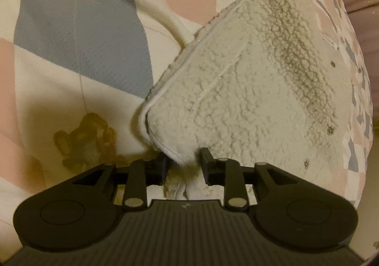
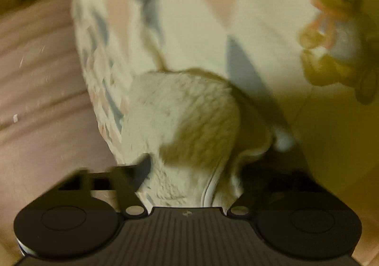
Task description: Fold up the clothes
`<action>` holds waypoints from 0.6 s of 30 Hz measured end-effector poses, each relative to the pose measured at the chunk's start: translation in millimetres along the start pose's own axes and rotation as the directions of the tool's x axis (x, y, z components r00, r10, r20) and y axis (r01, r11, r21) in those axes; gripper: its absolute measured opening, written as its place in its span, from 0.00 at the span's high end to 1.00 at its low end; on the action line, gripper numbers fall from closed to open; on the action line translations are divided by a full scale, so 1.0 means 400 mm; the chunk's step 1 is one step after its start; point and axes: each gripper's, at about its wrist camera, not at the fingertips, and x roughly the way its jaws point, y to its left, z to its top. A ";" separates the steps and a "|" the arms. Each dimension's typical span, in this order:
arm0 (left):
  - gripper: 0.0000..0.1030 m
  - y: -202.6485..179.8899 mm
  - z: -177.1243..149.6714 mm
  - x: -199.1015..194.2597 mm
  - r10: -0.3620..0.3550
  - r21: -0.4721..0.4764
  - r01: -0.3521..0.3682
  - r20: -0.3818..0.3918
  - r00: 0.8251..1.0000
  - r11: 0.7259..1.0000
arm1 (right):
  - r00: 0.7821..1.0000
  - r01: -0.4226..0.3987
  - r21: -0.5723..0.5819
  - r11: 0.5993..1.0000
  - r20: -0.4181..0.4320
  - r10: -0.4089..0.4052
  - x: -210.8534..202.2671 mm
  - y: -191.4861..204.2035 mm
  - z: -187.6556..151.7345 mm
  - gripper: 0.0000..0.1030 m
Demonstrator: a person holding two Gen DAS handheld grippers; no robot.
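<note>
The cream fleece garment with a woolly surface and white piped edges [image 1: 248, 90] lies in the centre and right of the left wrist frame, on a quilted bed cover with grey, pink and cream patches [image 1: 78, 29]. It has a darker brownish stripe [image 1: 298, 57] along its right part and small round snaps [image 1: 332, 64] near its right border. Its lower corner hangs down between the fingers of the left gripper [image 1: 184, 166], at the lower middle of the frame, and both black fingers [image 1: 163, 167] touch the cloth, so they are pinching this corner.

In the right wrist frame, which is blurred, the same fleece garment [image 2: 189, 124] rises from the lower middle to the centre. The right gripper [image 2: 191, 176] has the cloth bunched between its fingers [image 2: 142, 169]; the right finger is in shadow, so I cannot tell if they really press it. A yellow plush toy [image 2: 336, 29] lies on the cover at the upper right of this frame, and a pinkish wooden floor [image 2: 40, 76] fills the left side.
</note>
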 end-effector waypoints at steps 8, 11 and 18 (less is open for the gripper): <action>0.91 -0.230 0.009 -0.289 -0.148 0.280 0.075 0.251 0.957 0.957 | 0.999 -0.009 -0.728 0.686 -0.031 -0.019 -0.013 0.500 -0.145 0.85; 0.91 -0.331 -0.003 -0.460 -0.286 0.344 0.151 0.386 0.877 0.927 | 0.988 -0.134 -0.861 0.490 -0.080 0.129 -0.080 0.700 -0.243 0.86; 0.91 -0.379 -0.233 -0.787 -0.444 0.444 0.214 0.516 0.732 0.870 | 0.938 -0.308 -0.907 0.289 -0.237 0.254 -0.360 0.890 -0.320 0.85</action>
